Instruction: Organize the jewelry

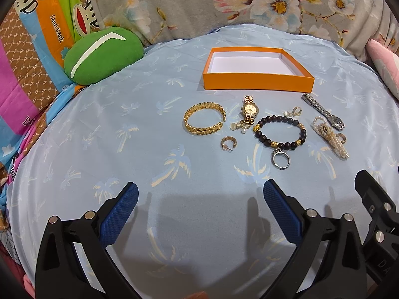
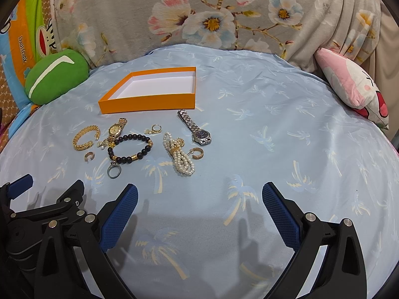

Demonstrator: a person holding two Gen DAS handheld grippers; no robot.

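Left wrist: both grippers (image 1: 200,194) (image 2: 199,194) hover, jaws spread.

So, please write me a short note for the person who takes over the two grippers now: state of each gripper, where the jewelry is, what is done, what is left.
Left gripper: open, holding nothing, above the blue cloth.
Right gripper: open, holding nothing.
Orange box: open, nothing inside.
Lying on the cloth in front of the box: gold bangle, gold watch, black bead bracelet, silver ring, pearl strand, silver watch, some small earrings.
Done: nothing in the box yet.
Left: move every piece into the box.
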